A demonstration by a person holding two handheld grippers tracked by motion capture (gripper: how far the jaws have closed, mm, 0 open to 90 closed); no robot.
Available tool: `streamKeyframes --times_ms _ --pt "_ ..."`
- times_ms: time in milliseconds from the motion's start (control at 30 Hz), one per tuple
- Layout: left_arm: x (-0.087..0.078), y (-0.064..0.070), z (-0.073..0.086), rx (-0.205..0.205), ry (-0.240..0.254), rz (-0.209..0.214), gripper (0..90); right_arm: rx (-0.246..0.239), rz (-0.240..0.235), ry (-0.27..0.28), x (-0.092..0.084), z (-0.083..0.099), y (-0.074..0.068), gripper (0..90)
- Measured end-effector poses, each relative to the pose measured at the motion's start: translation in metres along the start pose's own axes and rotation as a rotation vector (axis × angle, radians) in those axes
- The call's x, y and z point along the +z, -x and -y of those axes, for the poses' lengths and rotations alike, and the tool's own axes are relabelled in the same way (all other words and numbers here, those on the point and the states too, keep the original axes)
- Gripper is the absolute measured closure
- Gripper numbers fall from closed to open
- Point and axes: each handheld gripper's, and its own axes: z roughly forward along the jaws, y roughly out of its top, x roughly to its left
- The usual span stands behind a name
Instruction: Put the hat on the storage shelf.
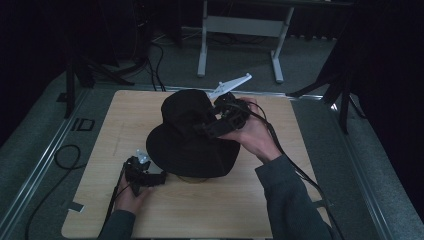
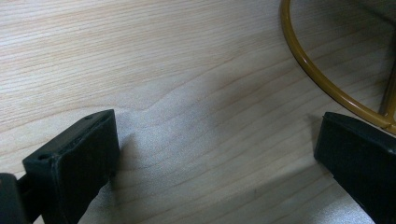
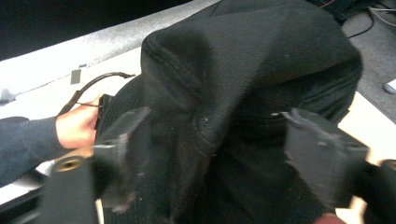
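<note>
A black brimmed hat (image 1: 185, 135) stands in the middle of the wooden table (image 1: 240, 200), raised on a gold wire ring (image 2: 317, 79). My right gripper (image 1: 207, 127) reaches in from the right at the hat's crown. In the right gripper view its jaws (image 3: 217, 126) stand wide apart on either side of the crown fabric (image 3: 243, 70), not pressing it. My left gripper (image 1: 161, 178) lies low on the table at the hat's front left brim. Its jaws (image 2: 215, 135) are open over bare wood, with the ring just beyond the right jaw.
White frame legs (image 1: 202, 50) stand on the grey floor behind the table. Dark stands flank the table on both sides. A black cable (image 1: 65, 155) loops on the floor at left. A strip of tape (image 1: 75, 206) marks the table's front left corner.
</note>
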Motion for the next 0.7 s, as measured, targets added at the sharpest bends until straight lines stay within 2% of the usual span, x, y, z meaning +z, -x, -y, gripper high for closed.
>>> streamKeyframes --times_ms 33,133,233,400,567,700 --pt "0.000 0.000 0.000 0.000 0.000 0.000 0.3 0.000 0.007 0.001 -0.002 0.000 0.000 15.2" --pt "0.000 0.000 0.000 0.000 0.000 0.000 0.3 -0.002 0.017 -0.001 -0.004 0.001 0.000 13.9" --pt "0.000 0.000 0.000 0.000 0.000 0.000 0.3 0.004 0.051 0.005 -0.009 0.001 0.001 11.7" --pt "0.000 0.000 0.000 0.000 0.000 0.000 0.3 0.012 0.066 -0.001 -0.012 0.002 0.002 10.4" --pt "0.000 0.000 0.000 0.000 0.000 0.000 0.3 0.009 0.040 -0.006 -0.012 0.002 0.000 10.2" --pt "0.000 0.000 0.000 0.000 0.000 0.000 0.2 0.026 0.052 0.001 -0.012 0.002 0.002 10.3"
